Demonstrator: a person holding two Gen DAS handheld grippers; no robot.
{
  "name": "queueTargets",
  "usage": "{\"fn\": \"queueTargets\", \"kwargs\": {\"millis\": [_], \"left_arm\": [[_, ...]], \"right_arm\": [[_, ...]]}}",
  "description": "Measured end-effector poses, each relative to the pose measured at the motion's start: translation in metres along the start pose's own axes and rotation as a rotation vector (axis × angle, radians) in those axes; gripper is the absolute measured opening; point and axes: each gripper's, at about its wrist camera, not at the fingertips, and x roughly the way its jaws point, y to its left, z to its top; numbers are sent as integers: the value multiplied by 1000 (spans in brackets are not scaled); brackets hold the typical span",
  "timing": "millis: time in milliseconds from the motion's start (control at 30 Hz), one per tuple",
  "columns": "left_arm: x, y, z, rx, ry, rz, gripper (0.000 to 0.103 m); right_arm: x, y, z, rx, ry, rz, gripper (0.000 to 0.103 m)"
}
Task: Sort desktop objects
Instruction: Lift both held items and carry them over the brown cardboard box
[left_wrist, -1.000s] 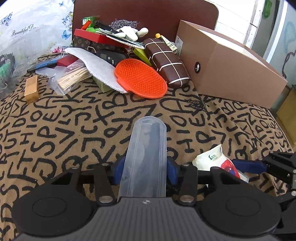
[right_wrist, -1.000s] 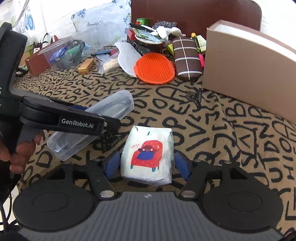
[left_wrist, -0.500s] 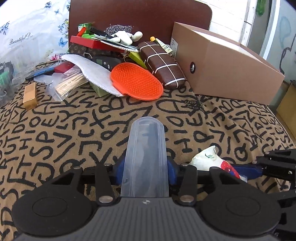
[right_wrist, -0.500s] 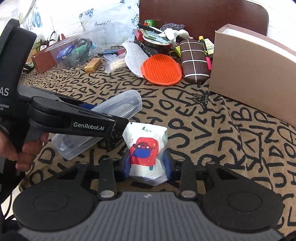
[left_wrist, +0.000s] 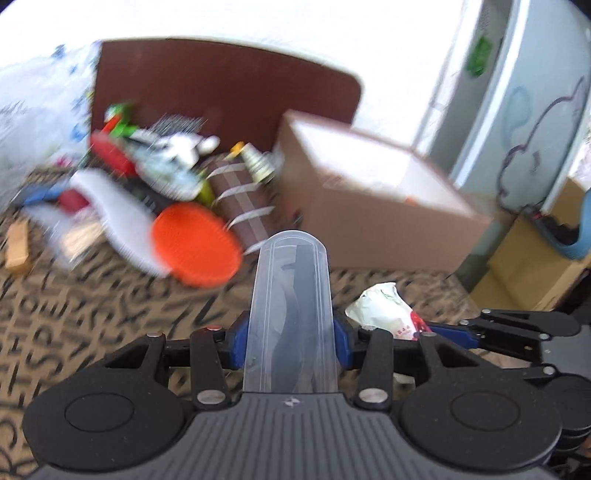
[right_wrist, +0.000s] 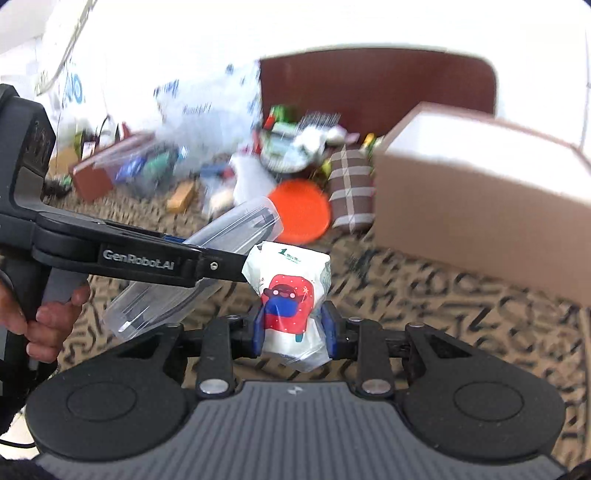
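Since the earlier frames both grippers have lifted their loads clear of the patterned cloth and tipped up toward the cardboard box, and the right jaws have closed in on the packet.

Left wrist view: the left gripper (left_wrist: 291, 339) is clamped on a clear plastic case (left_wrist: 291, 306), blue pads pressing both of its long sides. The case's long axis runs straight ahead along the fingers, its rounded end pointing at the near wall of the cardboard box (left_wrist: 373, 206), which stands toward the cloth's far right corner. The orange brush (left_wrist: 195, 243) and the blurred clutter pile lie at the far left edge. The cloth (left_wrist: 92, 314) shows below, apart from the case.

Right wrist view: the right gripper (right_wrist: 293, 328) pinches a white tissue packet (right_wrist: 291, 295) with a red cartoon print, squeezed narrow at the waist between the pads and standing upright. The box (right_wrist: 480, 206) sits ahead and to the right, nearer this hand than the left one. The left gripper crosses in from the left edge, its case slanting up beside the packet. Probably both items go to the box.
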Motion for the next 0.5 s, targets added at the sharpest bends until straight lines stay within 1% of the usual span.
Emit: {"fn": "queueTargets", "kwargs": {"millis": [100, 233, 367, 500], "left_arm": [[1, -14, 26, 5, -32, -57, 46], [2, -37, 64, 36, -83, -108, 46], [11, -56, 101, 58, -126, -134, 47], [29, -75, 135, 91, -167, -121, 47]], "right_arm": [[-17, -13, 19, -16, -74, -45, 30], [-34, -32, 44, -35, -152, -93, 30], [-47, -53, 70, -47, -231, -150, 30], [-53, -75, 96, -56, -302, -217, 30]]}}
